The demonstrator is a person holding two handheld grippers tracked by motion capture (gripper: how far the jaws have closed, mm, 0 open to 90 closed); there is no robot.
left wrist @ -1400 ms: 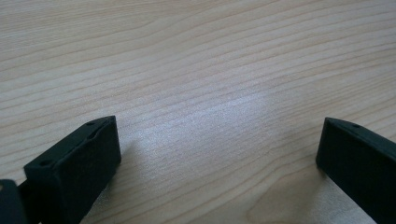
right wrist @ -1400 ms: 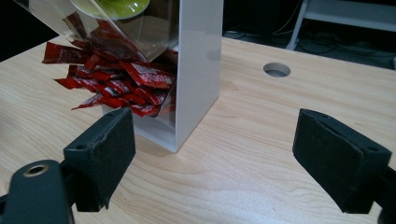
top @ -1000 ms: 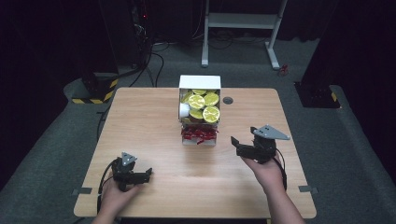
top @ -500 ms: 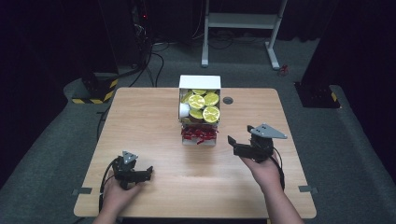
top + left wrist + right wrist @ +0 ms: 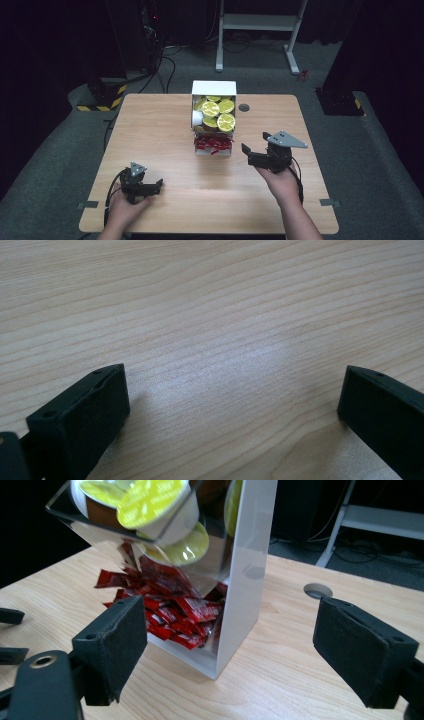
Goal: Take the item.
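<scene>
Left: our left gripper (image 5: pixel 157 186) sits low at the near edge, jaws wide, nothing between | Right: our right gripper (image 5: pixel 245 150) raised, jaws apart, closing slightly, empty

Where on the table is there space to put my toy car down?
Bare wood lies on the table left of the white rack, between it and the left gripper. More lies in front between both grippers. It is tighter between the rack's red packets and the right gripper.
</scene>
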